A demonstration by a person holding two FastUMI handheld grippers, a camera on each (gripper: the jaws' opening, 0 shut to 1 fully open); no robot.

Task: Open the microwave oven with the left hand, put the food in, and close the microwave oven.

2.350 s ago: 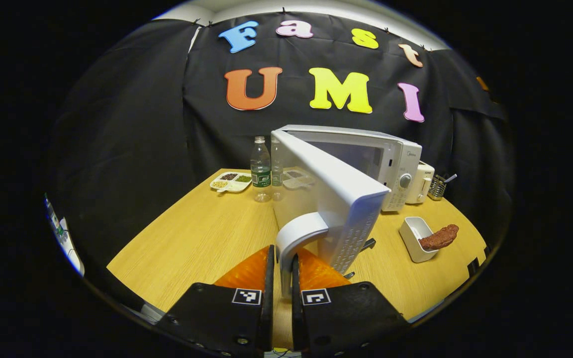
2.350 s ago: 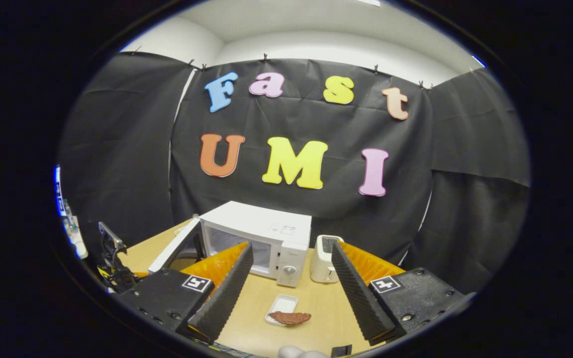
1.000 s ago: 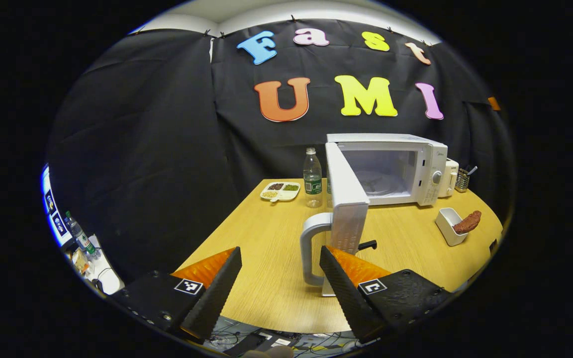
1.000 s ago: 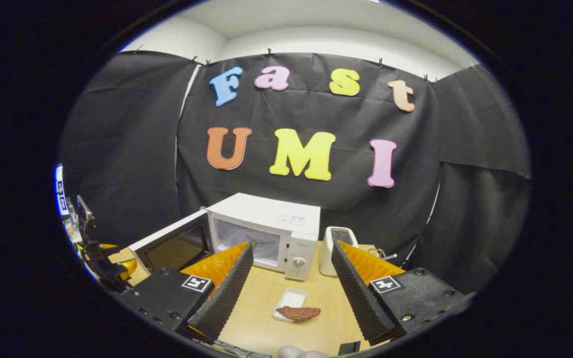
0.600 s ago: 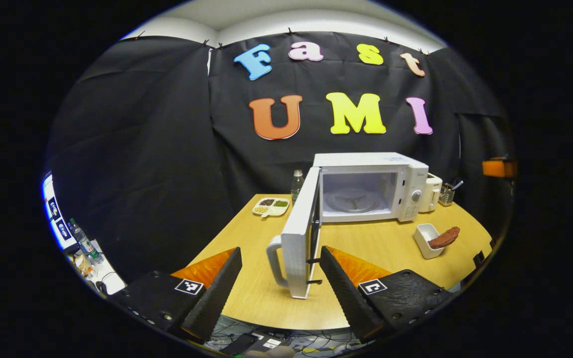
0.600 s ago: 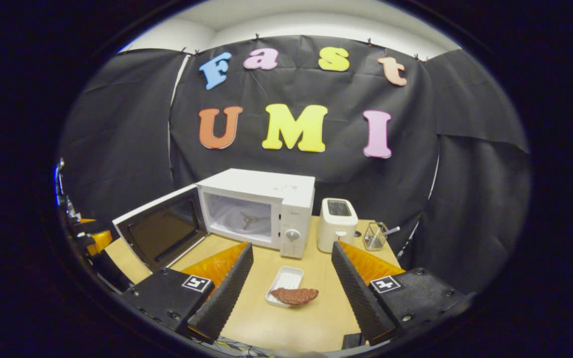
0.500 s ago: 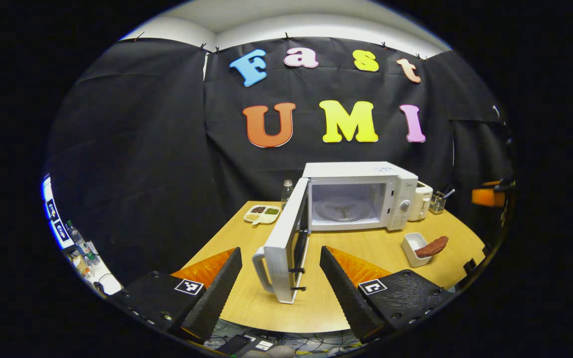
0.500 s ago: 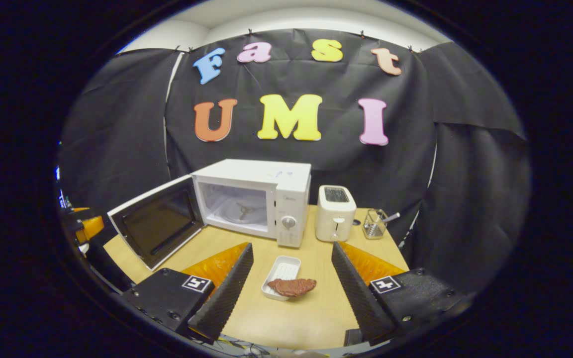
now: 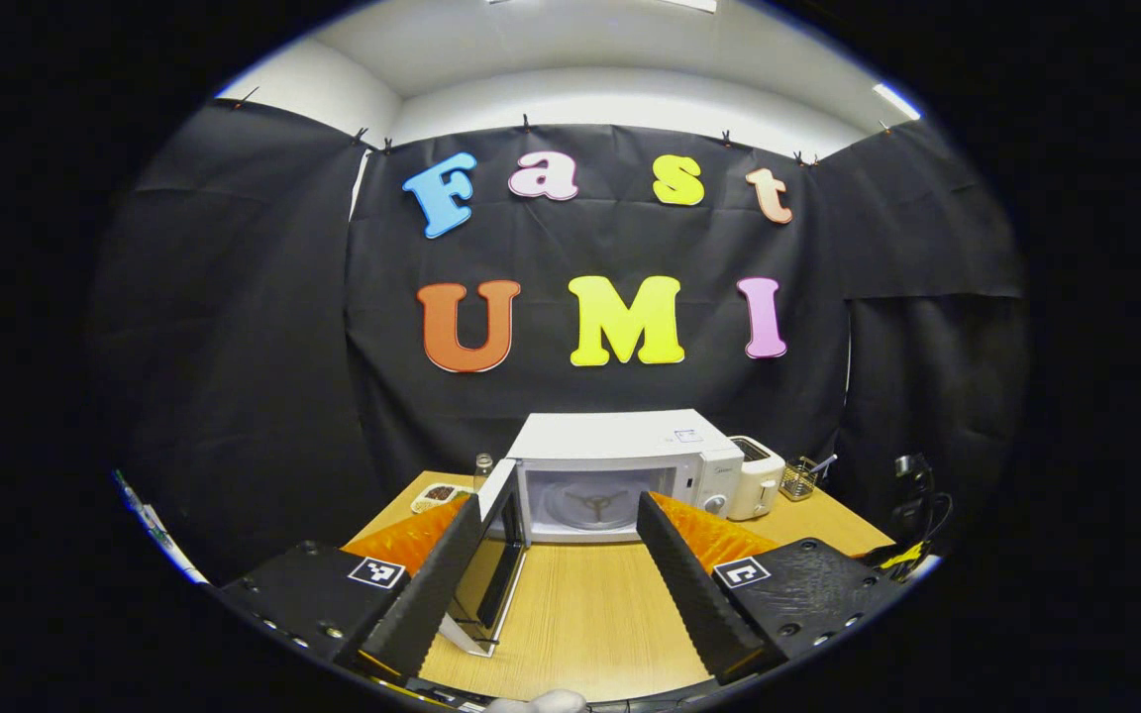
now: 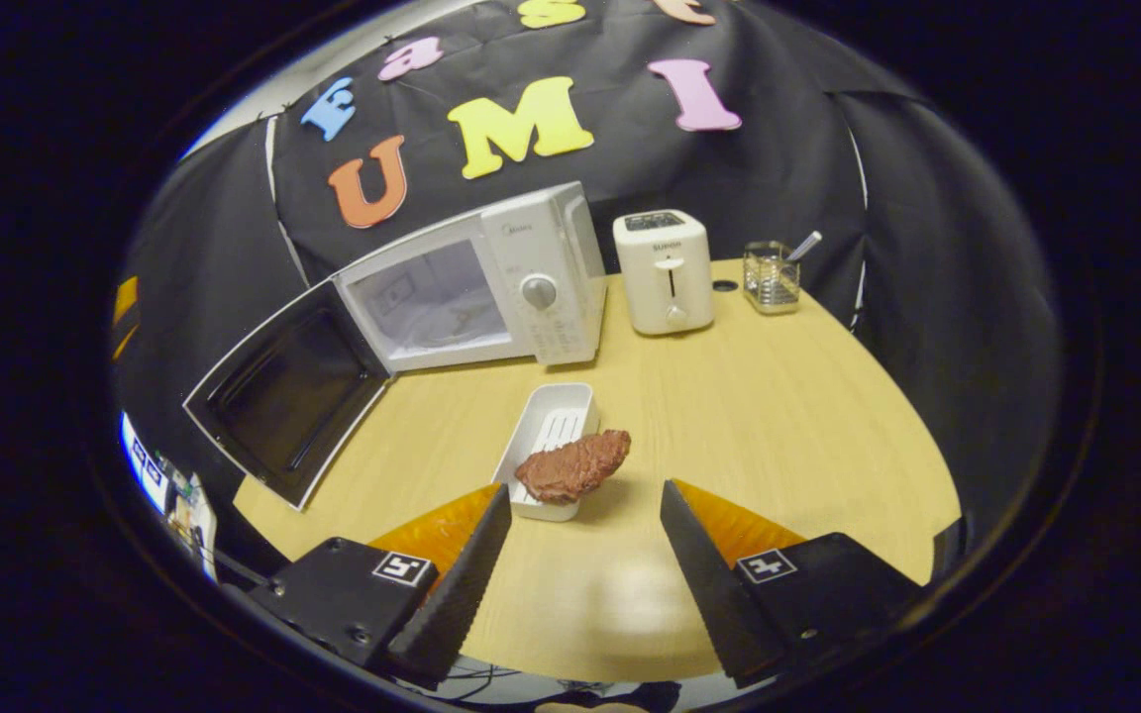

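The white microwave (image 9: 620, 465) (image 10: 491, 287) stands at the back of the wooden table (image 10: 778, 406) with its door (image 9: 499, 564) (image 10: 283, 391) swung wide to the left. Its cavity holds a bare glass turntable (image 9: 592, 503). A brown piece of food (image 10: 572, 465) lies across the near rim of a small white tray (image 10: 549, 426) in front of the microwave. My right gripper (image 10: 585, 505) hovers open just short of the food. My left gripper (image 9: 559, 515) is open and empty, pulled back from the table's near edge.
A white toaster (image 10: 665, 269) (image 9: 754, 477) and a wire holder with a utensil (image 10: 771, 277) stand right of the microwave. A compartment dish (image 9: 435, 493) and a bottle (image 9: 482, 467) sit behind the open door. Bare tabletop lies to the right of the tray.
My left gripper let go of the door handle, opened and drew back from the table; the door swung wide open. My right gripper dropped and tilted down towards the food.
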